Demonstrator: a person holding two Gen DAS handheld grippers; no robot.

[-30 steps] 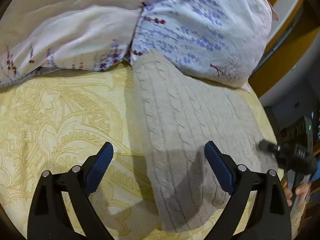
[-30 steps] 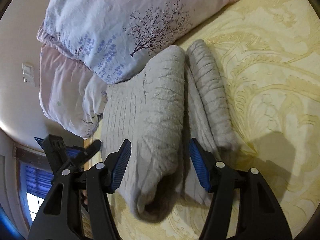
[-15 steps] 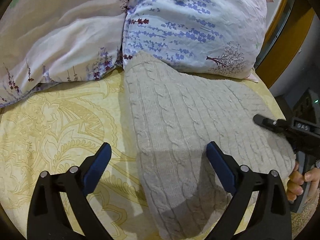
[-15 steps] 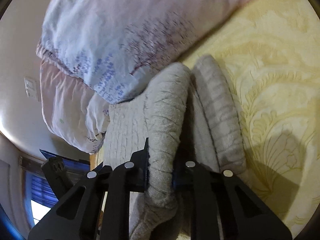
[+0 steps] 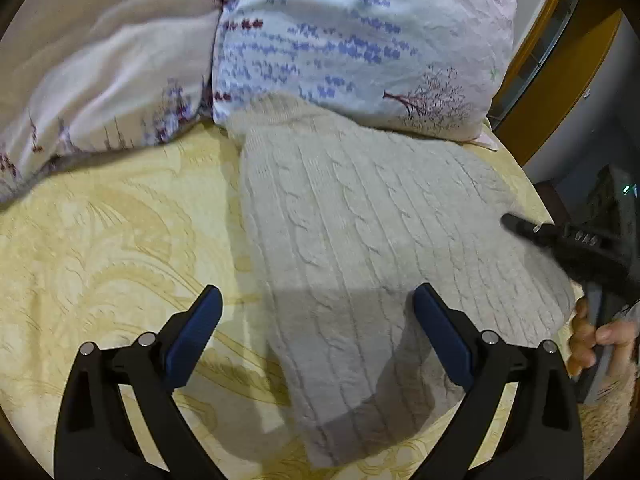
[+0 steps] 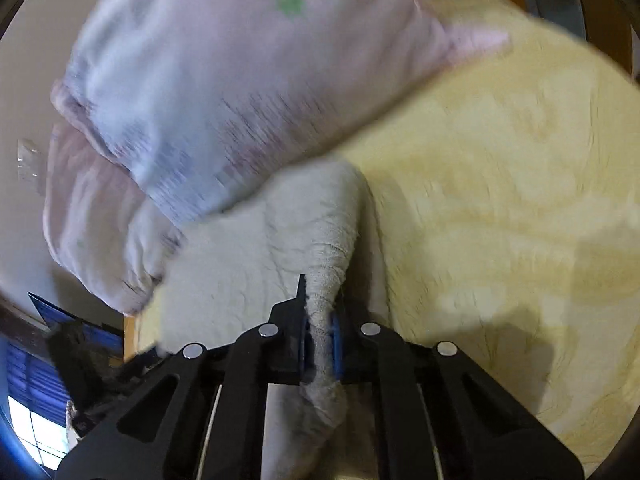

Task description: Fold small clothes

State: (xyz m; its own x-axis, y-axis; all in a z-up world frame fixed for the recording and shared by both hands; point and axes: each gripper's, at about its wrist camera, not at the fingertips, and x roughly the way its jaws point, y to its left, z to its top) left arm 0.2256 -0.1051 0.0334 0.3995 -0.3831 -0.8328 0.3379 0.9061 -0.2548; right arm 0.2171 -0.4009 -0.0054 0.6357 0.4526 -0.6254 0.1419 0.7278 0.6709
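A cream cable-knit sweater (image 5: 360, 240) lies on the yellow patterned bedspread (image 5: 100, 248), its far end against the pillows. My left gripper (image 5: 316, 316) is open and empty, hovering over the sweater's near left edge. My right gripper (image 6: 318, 340) is shut on a bunched fold of the sweater (image 6: 328, 268) and holds it lifted off the bed; it also shows at the right of the left wrist view (image 5: 560, 240), beside the sweater's right edge. The right wrist view is blurred by motion.
Two floral pillows (image 5: 360, 32) lie at the head of the bed, touching the sweater. A wooden bed frame (image 5: 560, 60) and dark furniture (image 5: 612, 200) stand to the right. A window (image 6: 36, 432) shows low left in the right wrist view.
My right gripper closed on the sweater's fold and has pulled it up and back. My left gripper stayed open and shifted slightly toward the pillows.
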